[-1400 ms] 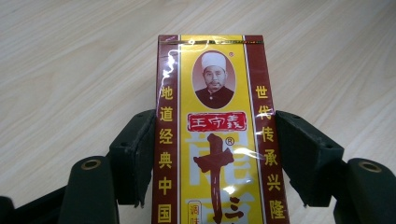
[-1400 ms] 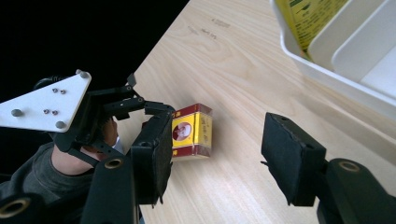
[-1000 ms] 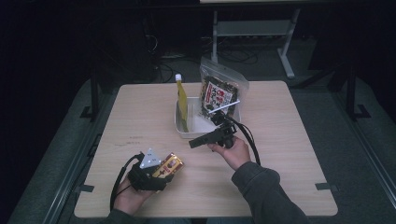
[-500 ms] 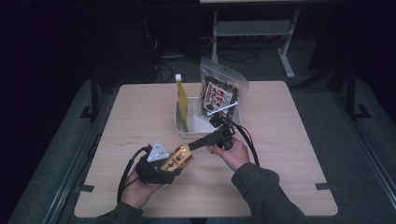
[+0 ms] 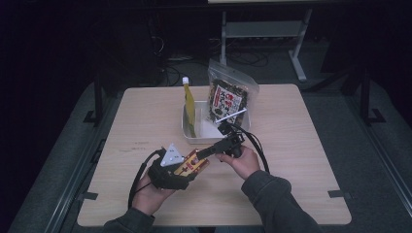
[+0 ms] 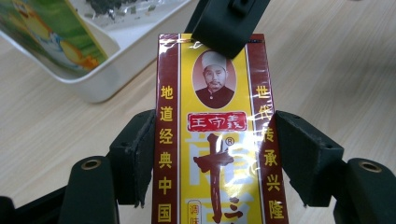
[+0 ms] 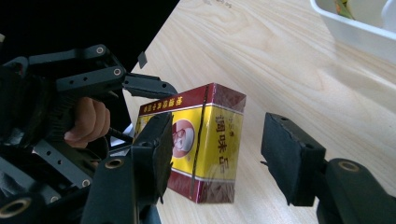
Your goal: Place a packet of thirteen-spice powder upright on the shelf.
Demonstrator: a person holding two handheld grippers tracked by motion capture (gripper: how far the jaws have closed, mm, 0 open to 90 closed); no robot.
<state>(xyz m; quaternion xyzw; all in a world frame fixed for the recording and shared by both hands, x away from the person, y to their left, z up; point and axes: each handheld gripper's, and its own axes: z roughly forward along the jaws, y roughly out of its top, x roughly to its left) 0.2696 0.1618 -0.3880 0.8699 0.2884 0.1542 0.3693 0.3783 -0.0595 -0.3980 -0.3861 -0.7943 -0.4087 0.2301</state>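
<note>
A red and yellow seasoning box [image 5: 195,164] with a printed portrait hangs just above the table near its front middle. My left gripper [image 5: 187,170] is shut on its two long sides, and the pads press the box [image 6: 212,140] from left and right. My right gripper [image 5: 203,154] reaches in from the right, and one black jaw lies over the box's far end. In the right gripper view the box [image 7: 205,140] stands between the jaws of that gripper [image 7: 219,149]. The left pad [image 7: 161,149] is at the box face and the right pad stays apart from it.
A white tray [image 5: 194,138] sits just beyond the box, mid-table. It holds a tall yellow pouch [image 5: 189,104] with a white cap and a clear zip bag of dark seaweed [image 5: 227,99]. Bare wood lies to the left and right. Both cables trail toward the person.
My left hand has carried the box rightward and a little up, bringing its far end between the right gripper's jaws. The right hand has barely moved.
</note>
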